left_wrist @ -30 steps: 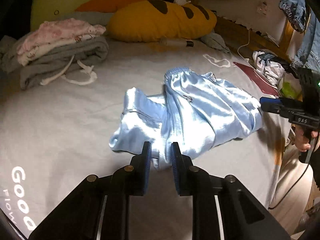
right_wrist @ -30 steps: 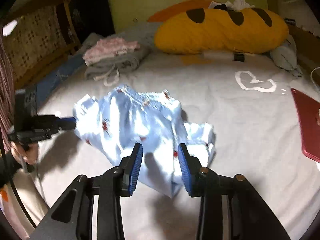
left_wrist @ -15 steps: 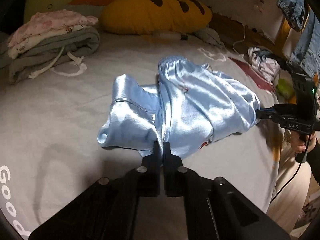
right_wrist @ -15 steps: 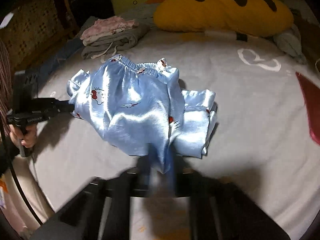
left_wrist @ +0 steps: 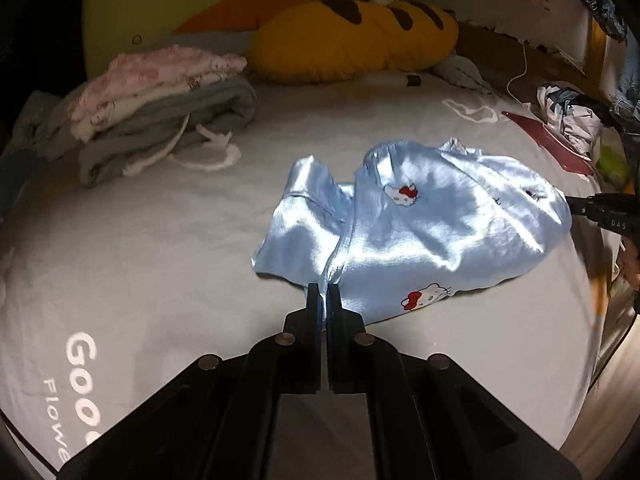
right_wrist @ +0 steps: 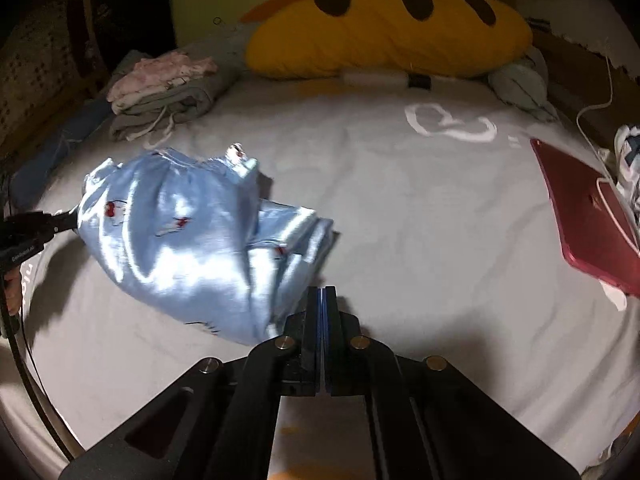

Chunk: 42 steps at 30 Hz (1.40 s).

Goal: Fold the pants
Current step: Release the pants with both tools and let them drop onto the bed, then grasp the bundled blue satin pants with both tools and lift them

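Observation:
Shiny light-blue satin pants [left_wrist: 432,224] with small red-and-white cat prints lie bunched on the grey bed sheet [left_wrist: 140,248]. My left gripper [left_wrist: 324,292] is shut on the near edge of the pants. In the right wrist view the pants [right_wrist: 192,236] hang lifted to the left; my right gripper [right_wrist: 322,294] is shut, with the cloth's edge reaching its jaws. Each gripper shows in the other's view, the right one [left_wrist: 600,212] at the pants' right end, the left one [right_wrist: 36,228] at their left end.
A stack of folded pink and grey clothes [left_wrist: 160,108] lies at the back left. A yellow banana-shaped pillow [left_wrist: 352,44] is at the head of the bed. A red tablet [right_wrist: 588,212] with a white cable lies on the right. Crumpled clothes [left_wrist: 572,116] are at the right edge.
Both grippers closed from open onto the pants' edges. The pants have since been lifted and pulled out wider between them, showing the cat prints.

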Each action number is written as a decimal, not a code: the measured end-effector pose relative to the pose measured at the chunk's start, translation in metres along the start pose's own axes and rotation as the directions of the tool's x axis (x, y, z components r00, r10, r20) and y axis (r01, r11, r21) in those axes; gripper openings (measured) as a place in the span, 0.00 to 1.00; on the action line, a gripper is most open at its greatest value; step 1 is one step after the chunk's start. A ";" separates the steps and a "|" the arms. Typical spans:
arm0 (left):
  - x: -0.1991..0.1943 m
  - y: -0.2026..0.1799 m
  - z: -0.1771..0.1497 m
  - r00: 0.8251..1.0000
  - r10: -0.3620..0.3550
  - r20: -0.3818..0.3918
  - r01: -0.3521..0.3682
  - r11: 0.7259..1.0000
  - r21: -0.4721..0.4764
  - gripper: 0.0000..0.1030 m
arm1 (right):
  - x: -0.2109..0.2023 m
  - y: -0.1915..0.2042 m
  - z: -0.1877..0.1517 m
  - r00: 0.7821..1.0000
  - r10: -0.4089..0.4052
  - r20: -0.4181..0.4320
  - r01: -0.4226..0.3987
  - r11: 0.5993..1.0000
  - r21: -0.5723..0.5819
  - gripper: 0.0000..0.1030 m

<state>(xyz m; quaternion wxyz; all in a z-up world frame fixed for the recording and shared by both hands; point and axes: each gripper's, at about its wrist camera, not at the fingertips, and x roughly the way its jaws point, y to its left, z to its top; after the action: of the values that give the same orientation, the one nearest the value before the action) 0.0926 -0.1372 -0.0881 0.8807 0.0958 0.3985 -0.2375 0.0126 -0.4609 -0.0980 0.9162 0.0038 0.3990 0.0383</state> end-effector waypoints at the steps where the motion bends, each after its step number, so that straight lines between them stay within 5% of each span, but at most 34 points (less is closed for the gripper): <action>1: -0.001 -0.001 -0.001 1.000 0.002 0.004 -0.002 1.000 0.011 0.02 | -0.003 0.001 0.000 1.000 0.016 0.015 -0.016 1.000 -0.003 0.00; 5: -0.010 -0.003 0.002 0.999 -0.012 0.052 0.011 1.000 0.016 0.04 | -0.020 0.006 0.005 0.993 0.051 0.103 -0.050 0.999 -0.012 0.00; 14: -0.016 -0.002 0.007 0.998 -0.019 0.065 0.019 1.000 -0.003 0.04 | -0.023 0.016 0.018 0.983 0.112 0.144 -0.115 0.993 0.008 0.03; 28: -0.046 0.005 0.010 0.984 0.049 0.169 -0.043 0.998 -0.038 0.04 | -0.032 -0.006 0.019 0.983 -0.002 0.184 -0.021 0.992 0.121 0.05; 30: -0.051 0.003 0.013 0.982 0.035 0.188 -0.029 0.999 -0.032 0.13 | -0.033 -0.009 0.019 0.983 0.001 0.185 -0.026 0.991 0.132 0.05; 32: -0.055 0.000 0.015 0.978 0.028 0.209 -0.023 0.999 -0.026 0.50 | -0.032 -0.012 0.019 0.983 0.013 0.183 -0.040 0.988 0.147 0.06; 34: -0.058 -0.001 0.017 0.974 0.026 0.226 -0.017 0.999 -0.042 0.75 | -0.029 -0.013 0.020 0.984 0.021 0.175 -0.051 0.985 0.166 0.22; 36: -0.056 0.001 0.020 0.976 -0.005 0.216 0.018 0.998 -0.057 0.84 | -0.028 -0.012 0.021 0.982 0.022 0.185 -0.056 0.982 0.182 0.72; 38: -0.047 0.004 0.021 0.985 -0.028 0.170 0.044 0.995 -0.093 0.86 | -0.030 -0.009 0.021 0.976 0.025 0.214 -0.067 0.980 0.189 0.85; 40: -0.033 0.012 0.019 0.988 -0.105 0.110 0.122 0.979 -0.164 0.86 | -0.025 -0.007 0.023 0.979 0.059 0.193 -0.096 0.978 0.188 0.85; 42: -0.017 0.023 0.013 0.975 -0.217 0.051 0.223 0.935 -0.275 0.86 | -0.013 -0.008 0.024 0.983 0.136 0.126 -0.162 0.962 0.221 0.85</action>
<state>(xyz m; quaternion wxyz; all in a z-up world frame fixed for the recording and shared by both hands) 0.1030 -0.1157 -0.0673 0.8572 -0.0770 0.4274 -0.2768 0.0219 -0.4690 -0.0726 0.9245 0.1422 0.3485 0.0605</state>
